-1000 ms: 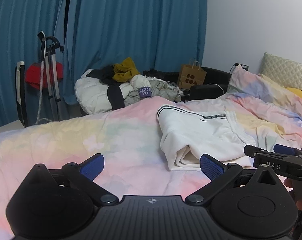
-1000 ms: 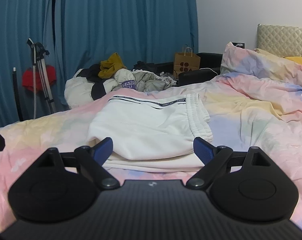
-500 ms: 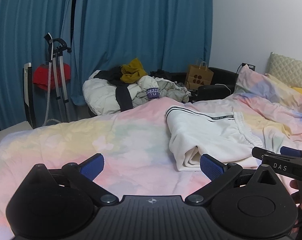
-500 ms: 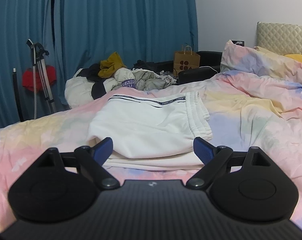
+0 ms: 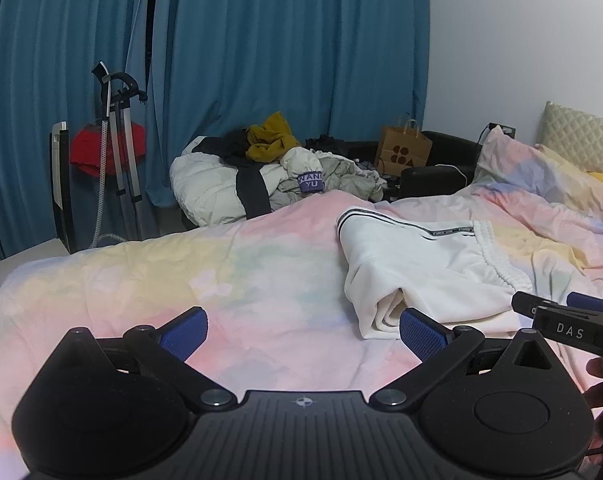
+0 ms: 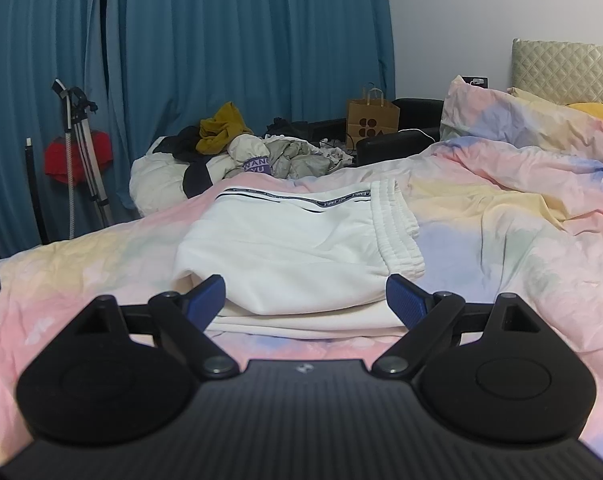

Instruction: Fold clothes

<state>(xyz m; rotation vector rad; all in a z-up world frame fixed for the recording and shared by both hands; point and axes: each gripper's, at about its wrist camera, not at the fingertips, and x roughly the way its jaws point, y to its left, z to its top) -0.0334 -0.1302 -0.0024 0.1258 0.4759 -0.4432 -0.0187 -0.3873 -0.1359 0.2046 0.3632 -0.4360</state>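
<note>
With both jaws spread and empty, we see the folded white trousers (image 6: 297, 252) dead ahead of our right gripper (image 6: 305, 296), right of our left gripper (image 5: 301, 328).

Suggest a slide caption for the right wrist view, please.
Open right gripper hovers before folded white trousers on a pastel duvet.

From my left gripper (image 5: 301, 330) I see bare bed (image 5: 149, 280) ahead and to the left, nothing on it as far as the edge. To its right the folded trousers (image 5: 417, 268) lie in the way, and just beyond them my right gripper (image 5: 565, 320) crowds that side. From the right gripper the trousers (image 6: 301, 248) fill the gap ahead of the fingers (image 6: 405, 300); rumpled bedding (image 6: 521, 220) rises to the right, clothes pile (image 6: 241, 156) at the far edge
</note>
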